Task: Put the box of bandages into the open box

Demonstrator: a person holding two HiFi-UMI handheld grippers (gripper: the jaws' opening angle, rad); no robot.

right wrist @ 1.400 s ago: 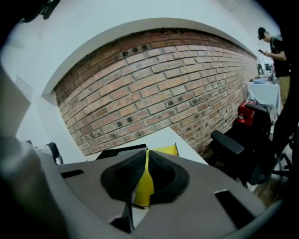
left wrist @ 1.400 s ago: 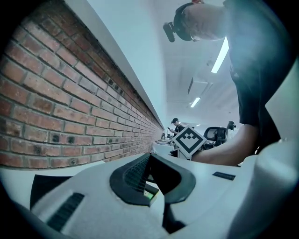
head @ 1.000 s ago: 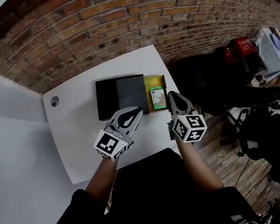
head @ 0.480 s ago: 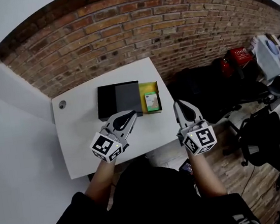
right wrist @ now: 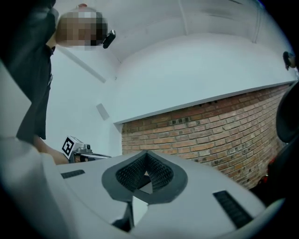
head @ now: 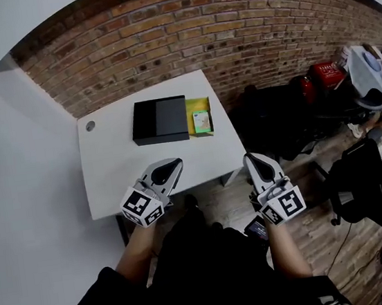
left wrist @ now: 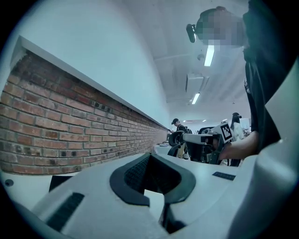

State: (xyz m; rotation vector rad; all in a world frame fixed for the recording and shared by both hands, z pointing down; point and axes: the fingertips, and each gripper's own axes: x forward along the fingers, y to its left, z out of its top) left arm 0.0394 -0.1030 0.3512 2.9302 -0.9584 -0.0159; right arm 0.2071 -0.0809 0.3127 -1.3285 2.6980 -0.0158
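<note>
1. The small green-and-white box of bandages (head: pixel 202 122) is already lying flat inside the open box (head: pixel 159 120). That's a flat black rectangular case with a yellow tray (head: pixel 202 103) showing at its right end, and the bandages sit in the yellow part.
2. The open box is on the far half of a plain white rectangular table (head: pixel 110 173), near the red brick wall (head: pixel 196 36).
3. The left gripper (head: pixel 173 163) is a grey-white plastic one with a black-and-white marker cube on the back. Its jaws are closed right together with nothing in them. In the left gripper view the dark ribbed pads (left wrist: pixel 133 175) meet at the tip and there's only brick wall beyond.
4. It hangs over the near edge of the table, well apart from the open box.
5. Same story for the right gripper (head: pixel 251 156): its jaws are pressed together and it's empty. In the right gripper view its ribbed pads (right wrist: pixel 131 173) close on nothing.
6. The right one isn't over the table at all. It's off the near right corner, above the brown wooden floor (head: pixel 212 205).
7. Both grippers point roughly toward the brick wall.
8. Off to the right there are some black office chairs (head: pixel 370 187), nowhere near the box.
</note>
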